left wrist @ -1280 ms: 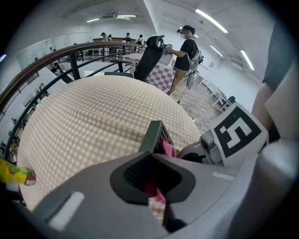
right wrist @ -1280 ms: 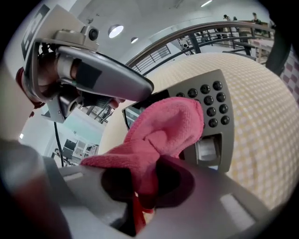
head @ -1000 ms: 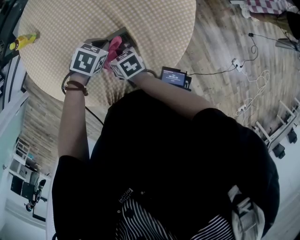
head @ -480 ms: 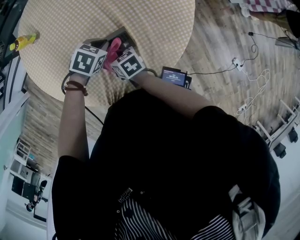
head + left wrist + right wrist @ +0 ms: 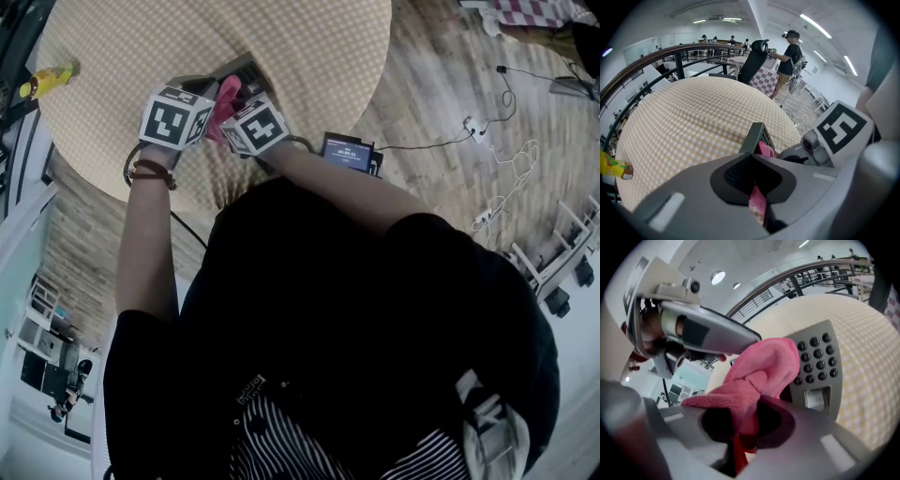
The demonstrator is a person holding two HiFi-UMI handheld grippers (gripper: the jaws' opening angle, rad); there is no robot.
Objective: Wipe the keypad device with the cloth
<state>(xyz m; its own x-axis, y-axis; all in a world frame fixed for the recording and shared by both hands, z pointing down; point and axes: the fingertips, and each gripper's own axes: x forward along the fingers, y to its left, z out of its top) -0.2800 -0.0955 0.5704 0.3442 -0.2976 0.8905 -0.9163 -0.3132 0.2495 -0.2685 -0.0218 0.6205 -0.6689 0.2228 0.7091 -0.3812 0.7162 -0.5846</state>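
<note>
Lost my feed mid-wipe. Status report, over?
Left gripper shut on keypad device, at its edge. Right gripper shut on pink cloth, cloth on device's face beside the keys. Nothing blocking.

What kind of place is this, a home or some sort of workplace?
Probably a big open workspace or lab hall, not a home: long strip ceiling lights, a curved railing behind the round checked table, and cables trailing across the wooden floor.
</note>
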